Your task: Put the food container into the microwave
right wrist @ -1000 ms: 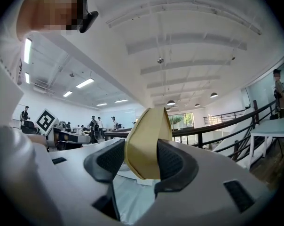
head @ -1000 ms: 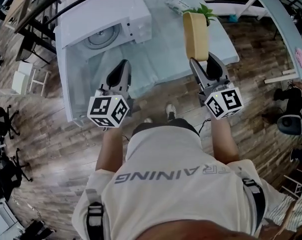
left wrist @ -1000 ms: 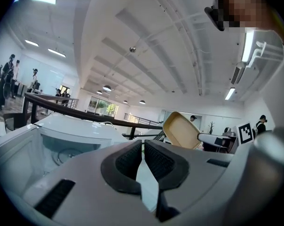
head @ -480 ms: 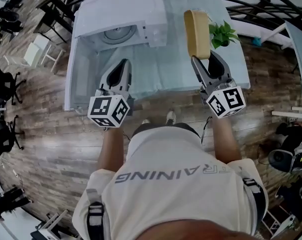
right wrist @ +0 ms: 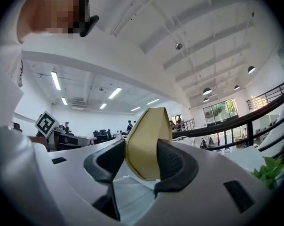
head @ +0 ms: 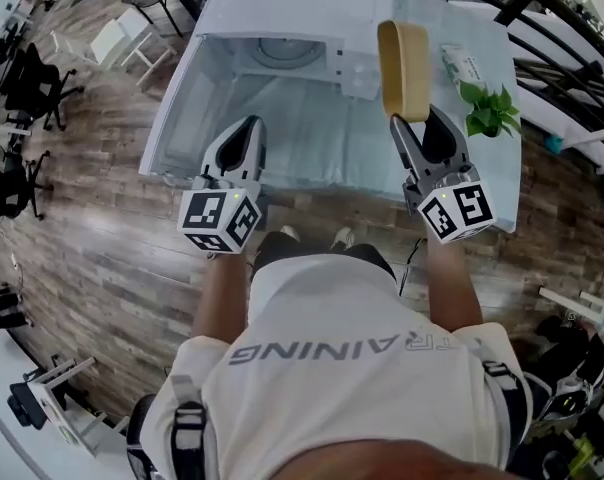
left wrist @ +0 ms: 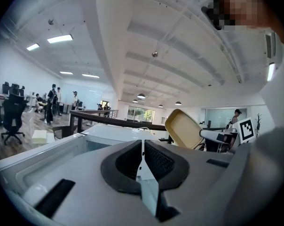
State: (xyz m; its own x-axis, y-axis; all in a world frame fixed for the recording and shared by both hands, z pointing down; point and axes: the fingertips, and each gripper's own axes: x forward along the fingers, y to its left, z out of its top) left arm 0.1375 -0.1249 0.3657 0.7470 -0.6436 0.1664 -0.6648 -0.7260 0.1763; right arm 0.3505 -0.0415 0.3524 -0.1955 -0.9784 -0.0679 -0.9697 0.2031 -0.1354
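The tan food container [head: 404,68] stands on edge in the air over the table, my right gripper [head: 410,121] shut on its near rim. In the right gripper view the container [right wrist: 145,142] fills the gap between the dark pads. The white microwave [head: 282,23] sits at the table's far side with its door [head: 187,103] swung open to the left and the turntable [head: 280,54] showing inside. My left gripper [head: 245,125] hangs shut and empty in front of the microwave opening. In the left gripper view the container [left wrist: 183,129] shows to the right.
A potted green plant [head: 490,111] and a flat packet [head: 463,65] lie on the light table [head: 312,138] to the right. Dark railings [head: 552,18] run behind it. Office chairs [head: 27,78] stand on the wooden floor at left.
The view has swung so the microwave and table now sit more to the right and nearer. Both grippers kept their pose, and the container is still held upright.
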